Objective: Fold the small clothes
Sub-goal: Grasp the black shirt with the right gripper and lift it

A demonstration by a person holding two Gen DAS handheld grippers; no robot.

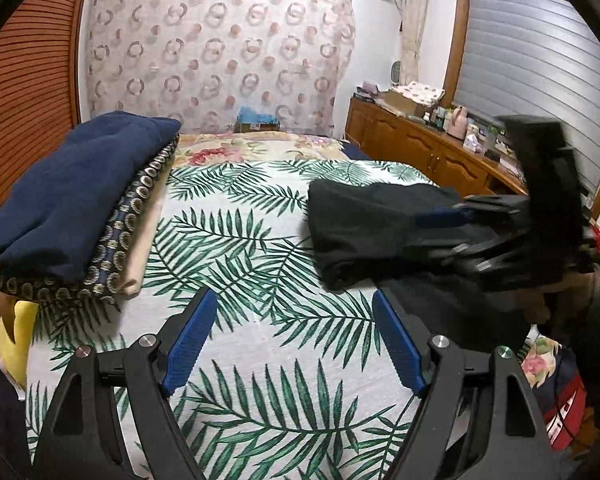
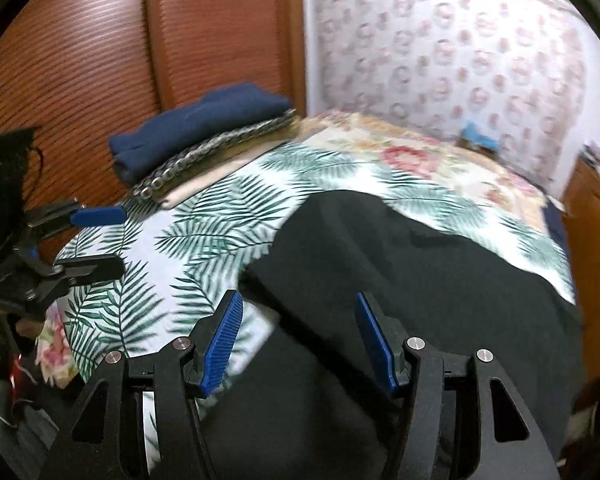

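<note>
Left wrist view showed the left claw [image 1: 292, 340] spread wide, empty, over the palm-leaf bedspread [image 1: 236, 240]; the right claw [image 2: 298, 340] gaped above the black garment [image 2: 420, 272], holding nothing.

The black fabric garment [image 2: 400, 264] was cut off by the lower edge in the right wrist view. The right gripper [image 1: 496, 232] was motion-blurred in the left wrist view, so its grip couldn't be read there. Small items on the wooden sideboard [image 1: 432, 148] were too small to be identified.
</note>
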